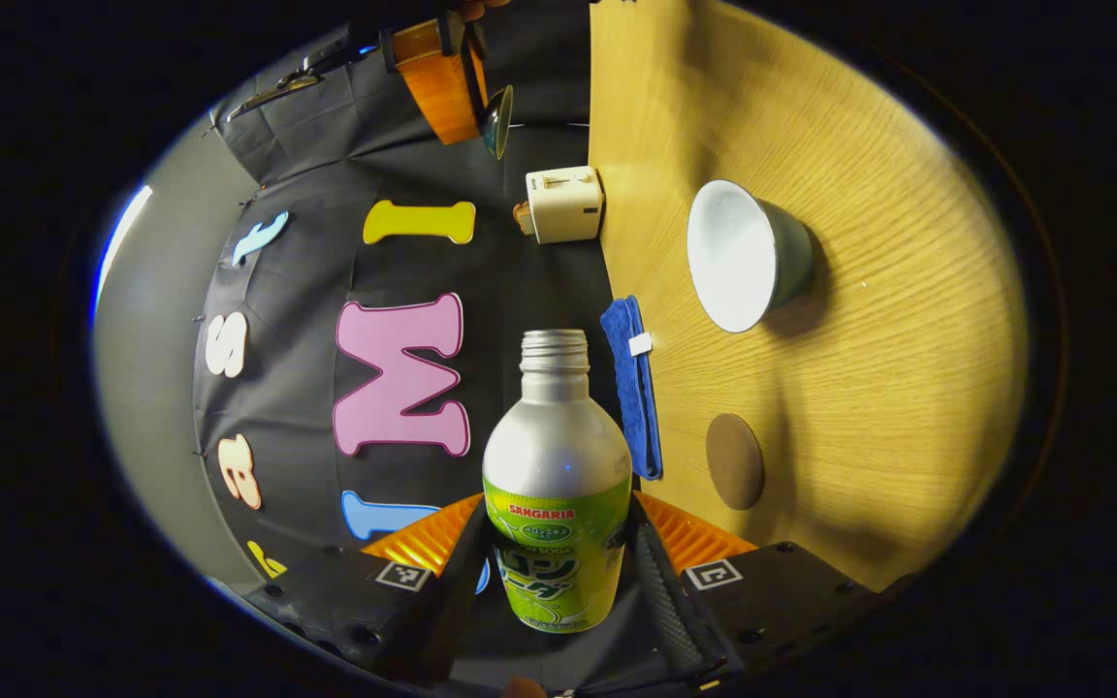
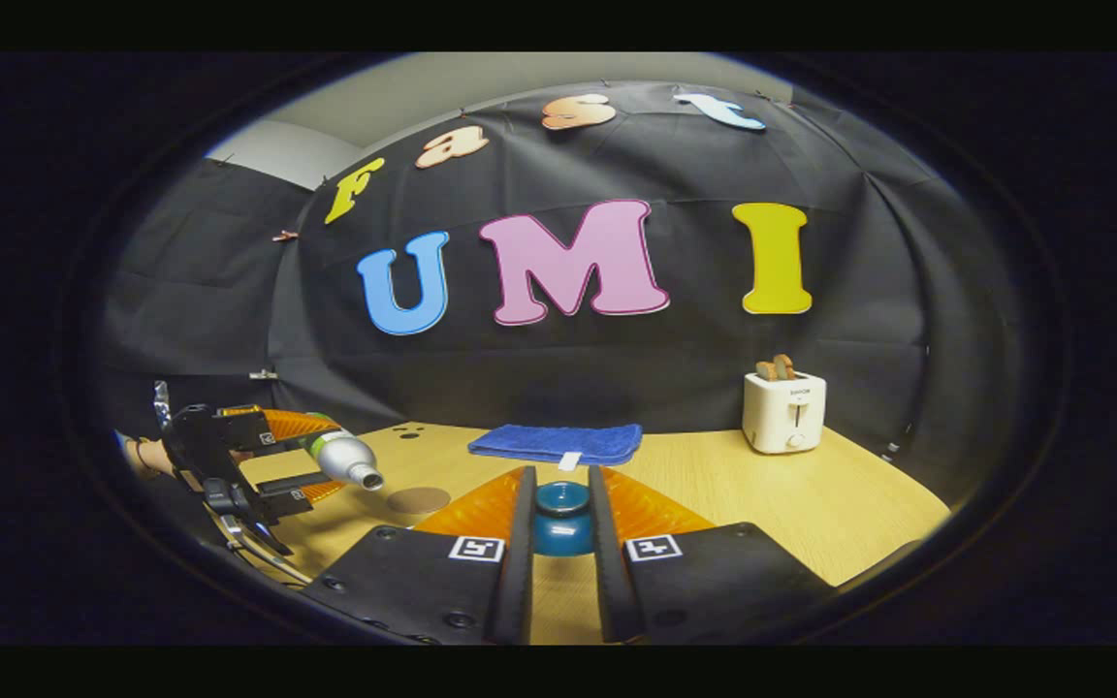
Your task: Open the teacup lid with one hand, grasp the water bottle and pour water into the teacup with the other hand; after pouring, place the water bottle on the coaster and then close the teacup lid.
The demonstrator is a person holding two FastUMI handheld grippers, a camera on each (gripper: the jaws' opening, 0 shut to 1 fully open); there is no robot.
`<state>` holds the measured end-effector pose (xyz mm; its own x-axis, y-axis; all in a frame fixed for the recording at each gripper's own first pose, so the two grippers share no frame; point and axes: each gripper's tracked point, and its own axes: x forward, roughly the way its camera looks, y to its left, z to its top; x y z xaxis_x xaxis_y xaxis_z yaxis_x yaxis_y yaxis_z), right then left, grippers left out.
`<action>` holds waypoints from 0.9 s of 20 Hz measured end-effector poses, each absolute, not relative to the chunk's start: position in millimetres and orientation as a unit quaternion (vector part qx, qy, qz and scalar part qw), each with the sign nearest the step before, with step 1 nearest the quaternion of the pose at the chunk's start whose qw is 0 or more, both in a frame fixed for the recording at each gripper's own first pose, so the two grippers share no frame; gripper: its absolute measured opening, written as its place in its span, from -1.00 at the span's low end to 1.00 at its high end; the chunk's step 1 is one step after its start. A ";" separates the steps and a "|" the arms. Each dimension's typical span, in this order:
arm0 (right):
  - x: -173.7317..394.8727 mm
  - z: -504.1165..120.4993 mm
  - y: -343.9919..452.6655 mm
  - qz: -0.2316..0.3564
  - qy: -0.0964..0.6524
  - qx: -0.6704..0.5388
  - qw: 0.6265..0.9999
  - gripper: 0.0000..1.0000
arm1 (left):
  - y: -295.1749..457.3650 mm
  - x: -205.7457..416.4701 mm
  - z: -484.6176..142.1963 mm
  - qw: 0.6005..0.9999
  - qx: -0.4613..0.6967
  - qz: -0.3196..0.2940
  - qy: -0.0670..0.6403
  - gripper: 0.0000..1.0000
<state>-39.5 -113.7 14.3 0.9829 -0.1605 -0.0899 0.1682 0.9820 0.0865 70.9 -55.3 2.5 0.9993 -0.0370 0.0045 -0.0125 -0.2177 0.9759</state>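
Note:
My left gripper (image 1: 557, 514) is shut on the water bottle (image 1: 557, 456), a silver bottle with a green label and no cap on its threaded mouth. In the right gripper view that bottle (image 2: 350, 460) lies tipped on its side above the table, mouth toward the coaster (image 2: 418, 500), held by the left gripper (image 2: 318, 456). The teacup (image 1: 748, 257) stands uncovered on the table, white inside and dark outside. The round brown coaster (image 1: 735, 460) lies bare near it. My right gripper (image 2: 561, 482) is shut on the dark blue teacup lid (image 2: 561, 523), held up in the air (image 1: 497, 121).
A folded blue towel (image 2: 556, 443) lies at the back of the wooden table (image 2: 811, 504), near the booth wall. A white toaster (image 2: 784, 412) with toast in it stands at the back right. A person's hand (image 2: 137, 454) holds the left gripper.

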 end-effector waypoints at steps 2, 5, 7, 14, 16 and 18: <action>-39.7 14.2 -114.3 -0.083 0.041 0.048 0.995 -0.38 | -59.2 73.0 10.7 0.607 0.794 -0.006 -0.025 0.59; -40.9 15.8 -113.9 -0.081 0.040 0.049 0.995 -0.38 | -61.2 77.9 9.2 0.588 0.808 -0.011 -0.025 0.60; -41.0 16.8 -113.7 -0.081 0.038 0.050 0.995 -0.38 | -65.2 81.2 8.6 0.575 0.818 -0.017 -0.022 0.60; -43.4 18.4 -118.1 -0.082 0.036 0.056 0.994 -0.48 | -64.4 85.0 9.3 0.536 0.844 -0.029 -0.015 0.61; -43.3 17.8 -116.7 -0.080 0.036 0.056 0.995 -0.47 | -63.8 85.8 10.8 0.530 0.848 -0.028 -0.012 0.61; -43.3 17.2 -115.8 -0.078 0.038 0.055 0.995 -0.39 | -62.5 85.3 11.6 0.523 0.852 -0.028 -0.010 0.61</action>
<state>-43.3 -115.8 17.2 0.9849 -0.1511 -0.0840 0.1595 0.9817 0.1045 85.3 -62.5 11.6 0.9983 -0.0455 -0.0368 0.0123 -0.4519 0.8920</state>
